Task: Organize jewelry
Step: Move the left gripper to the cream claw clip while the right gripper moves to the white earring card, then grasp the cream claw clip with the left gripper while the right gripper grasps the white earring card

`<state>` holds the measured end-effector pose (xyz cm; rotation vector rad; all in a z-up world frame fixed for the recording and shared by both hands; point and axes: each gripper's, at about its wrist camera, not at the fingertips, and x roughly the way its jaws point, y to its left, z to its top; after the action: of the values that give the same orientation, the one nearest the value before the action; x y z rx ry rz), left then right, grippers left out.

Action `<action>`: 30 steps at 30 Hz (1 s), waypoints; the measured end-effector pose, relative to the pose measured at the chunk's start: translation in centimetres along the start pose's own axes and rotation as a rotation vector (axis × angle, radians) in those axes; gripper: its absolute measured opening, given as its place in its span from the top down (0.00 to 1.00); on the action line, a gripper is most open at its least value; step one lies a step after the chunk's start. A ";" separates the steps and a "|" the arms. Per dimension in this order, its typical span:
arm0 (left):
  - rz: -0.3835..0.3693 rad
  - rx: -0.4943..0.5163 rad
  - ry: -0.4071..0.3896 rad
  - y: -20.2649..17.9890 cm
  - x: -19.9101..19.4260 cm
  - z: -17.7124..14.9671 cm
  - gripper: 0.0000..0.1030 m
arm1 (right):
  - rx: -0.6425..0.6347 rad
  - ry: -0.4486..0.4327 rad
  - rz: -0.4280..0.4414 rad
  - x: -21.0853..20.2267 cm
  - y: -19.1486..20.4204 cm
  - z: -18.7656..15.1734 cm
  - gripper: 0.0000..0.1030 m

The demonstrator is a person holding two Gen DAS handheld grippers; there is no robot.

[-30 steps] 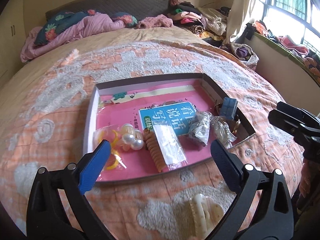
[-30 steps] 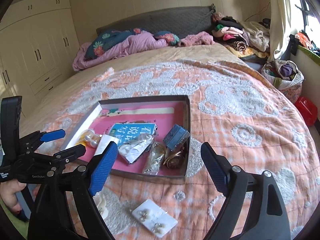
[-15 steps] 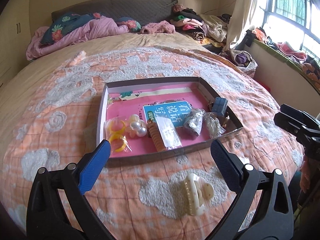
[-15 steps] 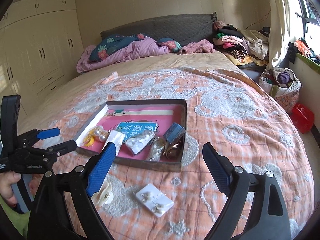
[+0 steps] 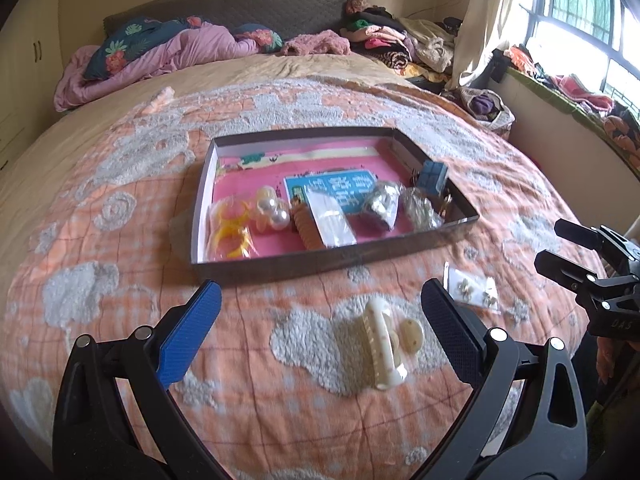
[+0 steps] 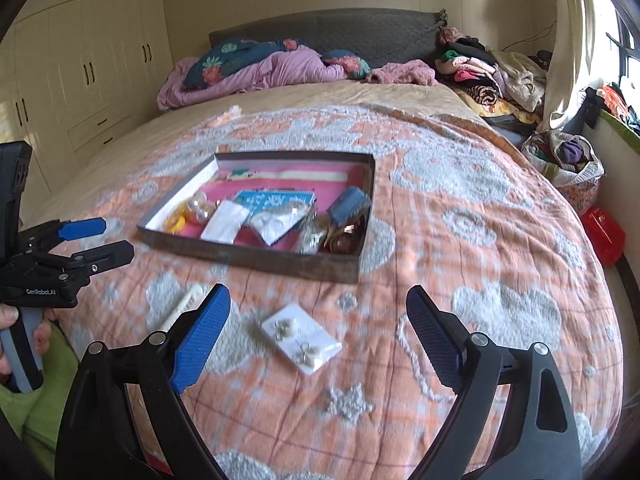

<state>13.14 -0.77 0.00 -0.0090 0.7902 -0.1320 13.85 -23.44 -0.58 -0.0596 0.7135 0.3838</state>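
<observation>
A shallow grey box (image 5: 340, 260) (image 6: 256, 258) with a pink floor lies on the bedspread. Inside it are yellow rings, pearl pieces (image 5: 272, 212), a brown coil, small plastic packets and a blue case (image 5: 432, 174). In front of the box a cream hair claw (image 5: 384, 344) (image 6: 182, 306) lies between the wide-apart fingers of my left gripper (image 5: 320, 320), which is open and holds nothing. A white earring card (image 5: 474, 290) (image 6: 302, 336) lies framed by my right gripper (image 6: 320, 320), also open and empty.
An orange and grey patterned bedspread (image 6: 480, 240) covers the bed. Pillows and a pink quilt (image 6: 260, 68) are heaped at the headboard, clothes (image 6: 488, 72) at the far right. Wardrobes (image 6: 80, 60) stand left. A hand (image 6: 24, 328) holds the left gripper.
Both grippers have drawn back from the box toward the near edge of the bed. The hair claw and earring card now show fully in front of the fingers.
</observation>
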 end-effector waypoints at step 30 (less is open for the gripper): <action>-0.079 -0.008 0.188 -2.3 6.4 -4.9 0.09 | -0.131 0.205 0.005 9.5 -0.4 -3.2 0.14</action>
<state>13.87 -3.61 -7.82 -0.0358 0.9788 -0.2072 18.55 -21.31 -9.21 -0.2237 0.8907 0.4333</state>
